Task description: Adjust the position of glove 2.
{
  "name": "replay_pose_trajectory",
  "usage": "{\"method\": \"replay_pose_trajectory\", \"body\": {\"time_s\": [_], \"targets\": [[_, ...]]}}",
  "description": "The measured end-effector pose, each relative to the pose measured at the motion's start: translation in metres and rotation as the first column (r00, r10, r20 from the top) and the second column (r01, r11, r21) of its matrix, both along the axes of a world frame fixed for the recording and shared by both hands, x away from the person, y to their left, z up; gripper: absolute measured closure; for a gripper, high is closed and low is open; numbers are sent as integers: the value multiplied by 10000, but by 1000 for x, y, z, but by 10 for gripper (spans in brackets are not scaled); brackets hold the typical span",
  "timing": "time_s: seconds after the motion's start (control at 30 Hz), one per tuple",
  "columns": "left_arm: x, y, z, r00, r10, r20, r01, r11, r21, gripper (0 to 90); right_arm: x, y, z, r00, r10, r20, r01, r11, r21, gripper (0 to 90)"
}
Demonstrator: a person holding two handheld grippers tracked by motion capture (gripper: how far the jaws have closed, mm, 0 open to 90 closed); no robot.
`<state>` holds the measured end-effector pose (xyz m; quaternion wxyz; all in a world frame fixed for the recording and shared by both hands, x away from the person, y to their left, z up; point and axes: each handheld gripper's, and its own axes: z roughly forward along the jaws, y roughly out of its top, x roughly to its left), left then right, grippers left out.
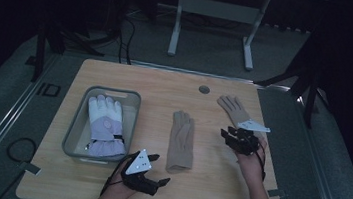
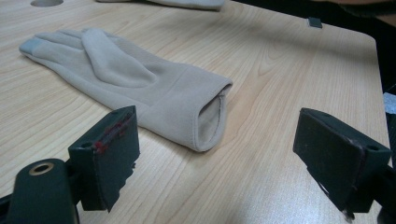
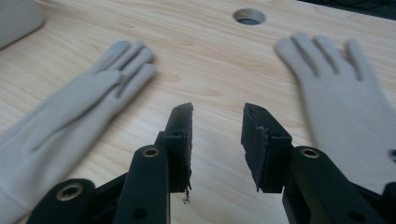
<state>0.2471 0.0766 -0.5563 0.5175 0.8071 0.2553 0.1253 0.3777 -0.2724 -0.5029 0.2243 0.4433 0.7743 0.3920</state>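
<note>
The beige glove (image 1: 182, 141) in the middle of the wooden table (image 1: 166, 85) lies flat, with its fingers pointing away from me and its open cuff toward my side. I keep my left gripper (image 1: 152, 169) just beside this cuff, near the front edge of the table; in the left gripper view the cuff (image 2: 212, 116) sits between the 2 pads but a little beyond them, and the jaws stand wide apart with nothing touching them. The second beige glove (image 1: 234, 109) lies near the far right corner, with the fingers spread. My right gripper (image 1: 231, 134) is over the wrist part of this glove, and its jaws are a little apart and grip nothing; bare wood shows between them in the right gripper view. At the left side a grey bin (image 1: 76, 128) holds 1 thick white and lilac glove (image 1: 105, 126). A round hole (image 1: 204, 89) is in the table near the far edge.
</note>
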Motion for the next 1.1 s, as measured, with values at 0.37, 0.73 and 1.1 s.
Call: {"method": "replay_pose_trajectory", "body": {"time_s": [0.37,0.73,1.1], "targets": [[0,0,0,10000,-50,-37,50,10000,-21,143,27,-39,-1,9987,-500,-17,499,9982,-320,607],[0,-1,-1,9998,-173,-11,174,9998,52,143,64,-69,-13,9901,-1300,-521,1270,9903,-572,609],[1,-1,-3,9995,-305,-52,305,9995,4,143,96,-78,-28,9875,-1262,-945,1200,9904,-681,606]]}}
